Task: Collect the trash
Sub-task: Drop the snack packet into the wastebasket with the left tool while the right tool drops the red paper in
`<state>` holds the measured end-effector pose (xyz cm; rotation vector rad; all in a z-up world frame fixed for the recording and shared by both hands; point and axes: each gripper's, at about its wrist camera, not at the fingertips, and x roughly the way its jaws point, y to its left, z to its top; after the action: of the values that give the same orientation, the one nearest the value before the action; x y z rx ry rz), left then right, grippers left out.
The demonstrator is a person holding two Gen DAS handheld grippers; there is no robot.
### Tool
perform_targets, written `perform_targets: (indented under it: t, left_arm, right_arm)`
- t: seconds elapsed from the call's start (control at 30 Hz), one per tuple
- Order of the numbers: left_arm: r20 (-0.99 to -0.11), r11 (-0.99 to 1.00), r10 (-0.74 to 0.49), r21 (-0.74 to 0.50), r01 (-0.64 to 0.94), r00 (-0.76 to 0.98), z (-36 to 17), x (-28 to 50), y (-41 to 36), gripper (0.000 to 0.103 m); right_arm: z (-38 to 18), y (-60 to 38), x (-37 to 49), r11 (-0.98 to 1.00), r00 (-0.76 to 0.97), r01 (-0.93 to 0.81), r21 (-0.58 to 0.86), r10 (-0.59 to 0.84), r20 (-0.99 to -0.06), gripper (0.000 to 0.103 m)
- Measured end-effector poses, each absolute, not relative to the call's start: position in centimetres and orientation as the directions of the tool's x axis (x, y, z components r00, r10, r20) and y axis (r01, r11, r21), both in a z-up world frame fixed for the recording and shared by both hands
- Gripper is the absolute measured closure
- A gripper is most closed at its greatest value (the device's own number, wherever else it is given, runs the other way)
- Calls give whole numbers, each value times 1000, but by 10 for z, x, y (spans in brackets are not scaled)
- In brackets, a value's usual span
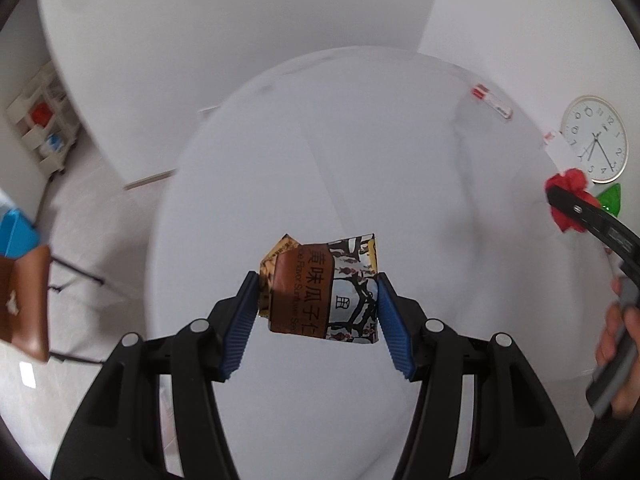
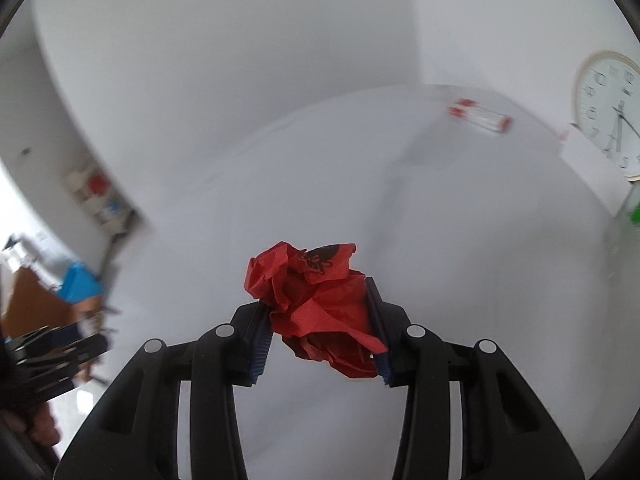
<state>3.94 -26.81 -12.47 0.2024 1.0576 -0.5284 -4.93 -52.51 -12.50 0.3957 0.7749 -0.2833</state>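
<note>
Both grippers loaded, nothing binned yet as far as pics show. Left gripper (image 1: 316, 300) clamped on snack wrapper (image 1: 324, 288), center of left wrist view, lifted off white table (image 1: 360, 140). Right gripper (image 2: 320, 320) squeezed narrow on crumpled red paper (image 2: 316, 300), center of right wrist view, also off the table. Left to do: red-capped tube (image 1: 491, 102) lies upper right on table, w/ clock (image 1: 595, 138) near it. No bin clearly visible; blue box (image 1: 16, 232) at left edge maybe, can't tell

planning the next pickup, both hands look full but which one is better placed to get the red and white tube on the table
Right, marginally. The red-and-white tube lies far right, nearer the right gripper, but that grips crumpled red paper. The left gripper holds a snack wrapper. Either must drop its load first.
</note>
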Motion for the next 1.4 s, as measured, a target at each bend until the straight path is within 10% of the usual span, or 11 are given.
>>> perform_targets:
  t: [0.4,0.8,1.2,1.4]
  left_arm:
    - [-875,936,-217,-60,348,432,-110,12,-51,47]
    - [-868,954,-217,-91,286,447,-117,19,32,47]
    - [-963,949,-237,-200,244,131,-309,58,47,26]
    - [-963,960,-238,-214,181,124,-321,64,72,15]
  right_arm:
    - [-121,-289,-36,908,645,105,406,248,-723,60]
    - [-109,-202,-15,950,603,33,310,228,-764,59]
    - [-130,-159,-21,971,501,13,239,200,-842,59]
    - [-147,-124,-7,972,453,-66,225,230,-861,58]
